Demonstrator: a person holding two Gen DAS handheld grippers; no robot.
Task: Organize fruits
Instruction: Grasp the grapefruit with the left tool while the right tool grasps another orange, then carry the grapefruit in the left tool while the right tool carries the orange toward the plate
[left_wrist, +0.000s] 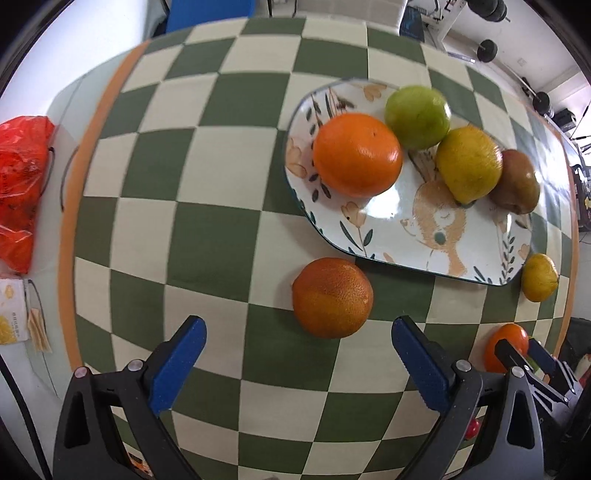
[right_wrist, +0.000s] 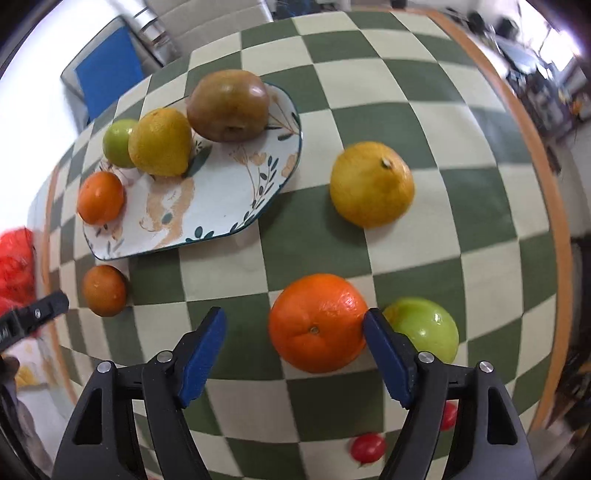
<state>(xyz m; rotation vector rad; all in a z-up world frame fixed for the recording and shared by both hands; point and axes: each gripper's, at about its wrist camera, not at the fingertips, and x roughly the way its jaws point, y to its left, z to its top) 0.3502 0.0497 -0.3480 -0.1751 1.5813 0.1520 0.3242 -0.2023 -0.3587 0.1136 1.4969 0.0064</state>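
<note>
A crinkled red plastic bag (left_wrist: 22, 184) lies at the left edge of the checked cloth (left_wrist: 207, 236). The glossy, flower-painted plate (left_wrist: 399, 236) carries a smooth orange (left_wrist: 356, 154), a green apple (left_wrist: 417, 116), a dimpled lemon (left_wrist: 468, 164) and a brownish fruit (left_wrist: 515, 181). The left gripper (left_wrist: 299, 362) stands wide open and empty, a dull, pitted orange (left_wrist: 332, 297) just beyond its tips. The right gripper (right_wrist: 295, 347) is open; one pad (right_wrist: 384, 354) is at a bright orange (right_wrist: 317, 323) beside a shiny green apple (right_wrist: 424, 332).
</note>
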